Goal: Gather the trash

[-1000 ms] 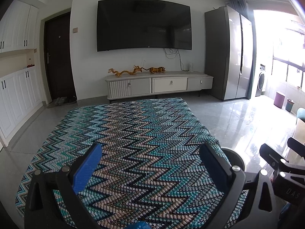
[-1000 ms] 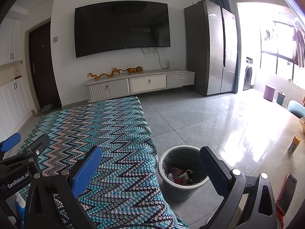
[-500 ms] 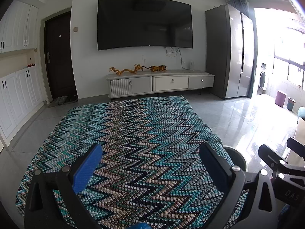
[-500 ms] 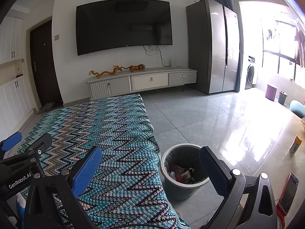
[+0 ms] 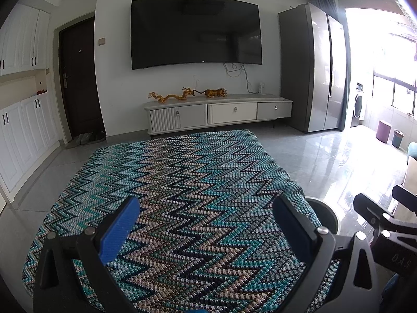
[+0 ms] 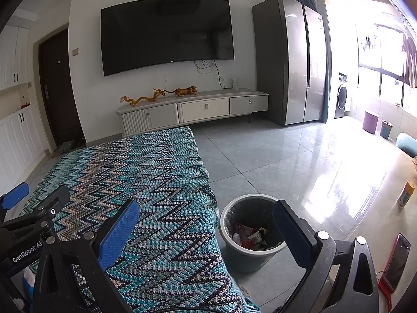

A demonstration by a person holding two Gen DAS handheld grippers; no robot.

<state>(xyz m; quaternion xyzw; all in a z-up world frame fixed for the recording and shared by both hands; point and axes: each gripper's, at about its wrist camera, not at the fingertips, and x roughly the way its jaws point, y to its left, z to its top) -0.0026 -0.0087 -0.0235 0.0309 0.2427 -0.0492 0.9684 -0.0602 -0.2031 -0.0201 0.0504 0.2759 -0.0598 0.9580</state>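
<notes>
Gaping wide with nothing between its blue pads, the right gripper (image 6: 206, 232) hangs above the edge of the zigzag blanket (image 6: 146, 182), and the trash bin (image 6: 250, 234) stands on the grey tile floor (image 6: 273, 161) touching that blanket's right side, framed partly between the two fingers and closer to the right one. Wrappers (image 6: 247, 234) lie in the bin's bottom. Right of the bin, a phone (image 6: 397, 258) and a small bottle (image 6: 406, 193) rest on a pale tabletop (image 6: 378, 221). The left gripper (image 5: 206, 232) is likewise spread wide and empty, level over the blanket's middle, with only the bin's rim (image 5: 325, 214) peeking past the blanket's right edge beside its right finger. Both tools point forward toward the television (image 6: 166, 34) and the low cabinet (image 6: 192, 109) beyond the blanket's far end.
</notes>
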